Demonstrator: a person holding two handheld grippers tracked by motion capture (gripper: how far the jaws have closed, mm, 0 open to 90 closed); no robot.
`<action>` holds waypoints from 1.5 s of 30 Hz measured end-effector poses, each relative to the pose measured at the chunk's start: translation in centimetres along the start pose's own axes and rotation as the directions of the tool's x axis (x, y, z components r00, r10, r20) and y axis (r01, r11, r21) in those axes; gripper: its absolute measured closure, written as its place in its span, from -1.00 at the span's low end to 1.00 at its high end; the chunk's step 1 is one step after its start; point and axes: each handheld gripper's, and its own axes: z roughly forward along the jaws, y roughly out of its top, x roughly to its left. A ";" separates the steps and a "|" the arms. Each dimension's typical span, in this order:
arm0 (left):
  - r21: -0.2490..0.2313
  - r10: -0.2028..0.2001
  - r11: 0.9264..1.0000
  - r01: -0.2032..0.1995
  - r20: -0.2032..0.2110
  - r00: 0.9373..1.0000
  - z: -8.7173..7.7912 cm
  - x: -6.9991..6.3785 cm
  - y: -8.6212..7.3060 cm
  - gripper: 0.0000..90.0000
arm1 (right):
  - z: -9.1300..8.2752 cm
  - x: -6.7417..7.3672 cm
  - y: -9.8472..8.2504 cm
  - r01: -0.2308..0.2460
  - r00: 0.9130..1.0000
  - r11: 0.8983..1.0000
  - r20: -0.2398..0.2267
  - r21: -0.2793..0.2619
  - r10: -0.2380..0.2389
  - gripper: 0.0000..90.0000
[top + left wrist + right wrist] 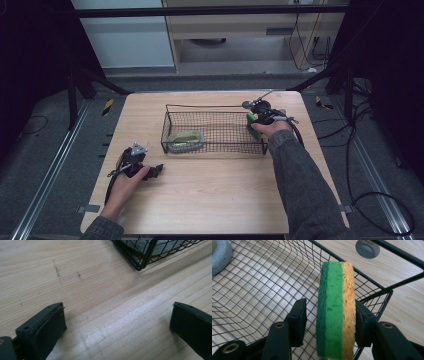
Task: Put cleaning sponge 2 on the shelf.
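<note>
Sponge (336,310), green over yellow, on edge, loose between right tool (329,320) jaws; left tool (117,325) spread.

The wire basket (215,131) stands mid-bench, its walls blocking low passage across the far half; a grey-green pad (186,138) fills its left end. The bench (210,195) near the basket lies bare between the 2 forearms, open for passage.
</note>
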 end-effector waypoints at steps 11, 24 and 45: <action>0.004 0.001 1.000 -0.001 -0.001 1.000 0.0 0.0 0.0 -1.00 | -0.9 0.6 -0.1 0.009 1.000 1.000 -0.026 -0.018 -0.010 0.29; 0.004 0.000 1.000 0.000 -0.001 1.000 0.0 0.0 0.0 -1.00 | -0.7 1.6 0.2 -0.005 0.998 1.000 -0.069 -0.016 0.004 0.18; 0.007 0.002 1.000 -0.002 -0.005 1.000 0.0 0.0 0.1 -1.00 | -1.7 2.4 -0.1 -0.034 0.997 0.998 -0.078 -0.057 0.029 -0.44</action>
